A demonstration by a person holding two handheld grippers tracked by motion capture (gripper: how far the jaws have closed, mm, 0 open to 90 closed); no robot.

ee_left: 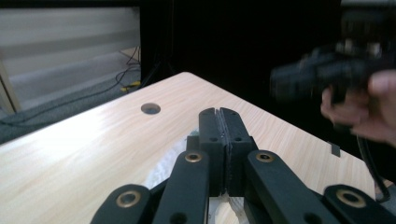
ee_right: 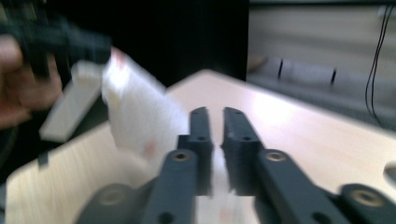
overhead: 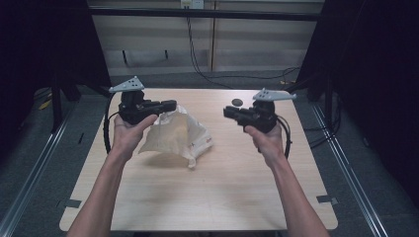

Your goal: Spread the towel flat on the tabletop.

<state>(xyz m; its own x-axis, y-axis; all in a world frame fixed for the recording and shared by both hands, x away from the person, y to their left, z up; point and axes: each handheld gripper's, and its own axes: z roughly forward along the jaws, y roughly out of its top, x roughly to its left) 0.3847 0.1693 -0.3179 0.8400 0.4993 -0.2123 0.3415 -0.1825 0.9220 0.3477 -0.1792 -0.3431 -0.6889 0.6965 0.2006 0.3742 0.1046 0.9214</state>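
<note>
White plastic bag (overhead: 174, 134) — contents hidden — pinched in left gripper (overhead: 168, 104) jaws.

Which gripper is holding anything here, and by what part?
The left gripper is shut on the top edge of the white plastic bag, which hangs from it to the table. The right gripper holds nothing, jaws slightly apart.

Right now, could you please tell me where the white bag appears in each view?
High view: the bag hangs left of centre, from the left hand-held gripper.
Left gripper view: a white strip of it sits at bottom centre, beneath the shut jaws.
Right gripper view: blurred, left of centre, reaching down to the bottom edge.
Shared landmark: the table's round hole.
</note>
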